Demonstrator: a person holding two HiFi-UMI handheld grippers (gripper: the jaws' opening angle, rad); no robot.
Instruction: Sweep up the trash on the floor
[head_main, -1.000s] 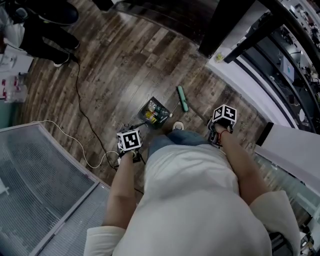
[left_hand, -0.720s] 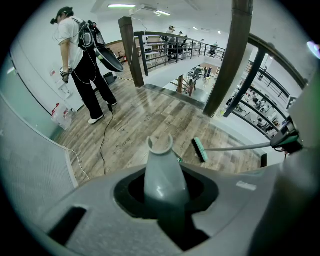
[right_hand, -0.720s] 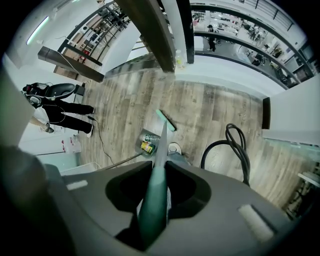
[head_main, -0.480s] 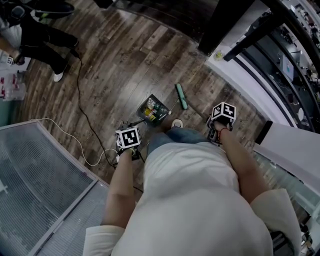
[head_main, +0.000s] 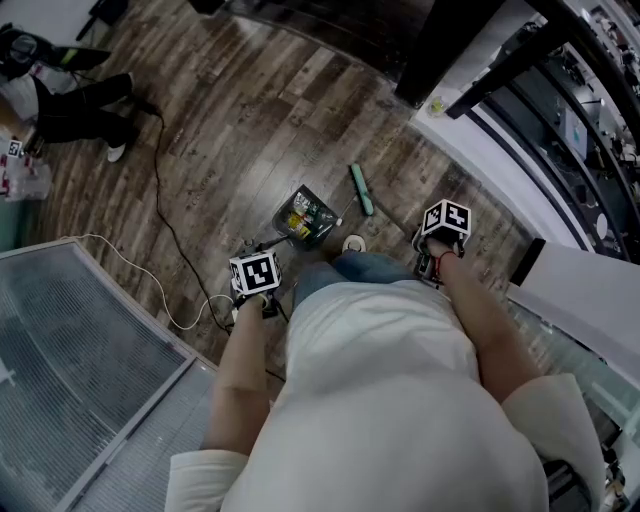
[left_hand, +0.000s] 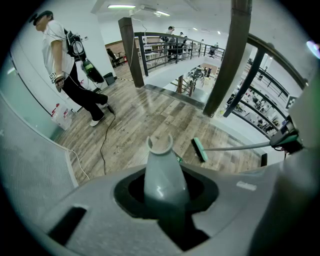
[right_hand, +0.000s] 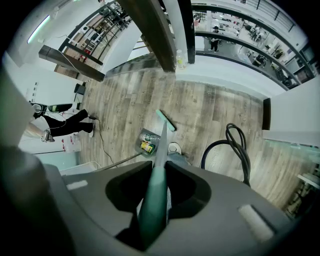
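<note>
On the wood floor a dark dustpan (head_main: 305, 215) holds several bits of coloured trash; it also shows as the dustpan (right_hand: 147, 141) in the right gripper view. My left gripper (head_main: 258, 285) is shut on the dustpan's long grey handle (left_hand: 160, 175), which runs down between its jaws. The right gripper (head_main: 440, 240) is shut on the broom handle (right_hand: 155, 195). The green broom head (head_main: 361, 190) rests on the floor just right of the pan; the left gripper view shows the same broom head (left_hand: 200, 149).
A black cable (head_main: 165, 210) and a white cord (head_main: 140, 285) trail over the floor at left. A bystander (head_main: 60, 100) stands far left. A dark post (head_main: 440, 50) and railing lie ahead right, a coiled black hose (right_hand: 235, 145) by my feet, and a mesh panel (head_main: 70, 370) at left.
The bystander at the top left has walked further left. Both grippers keep their hold, and the broom head and dustpan have barely shifted.
</note>
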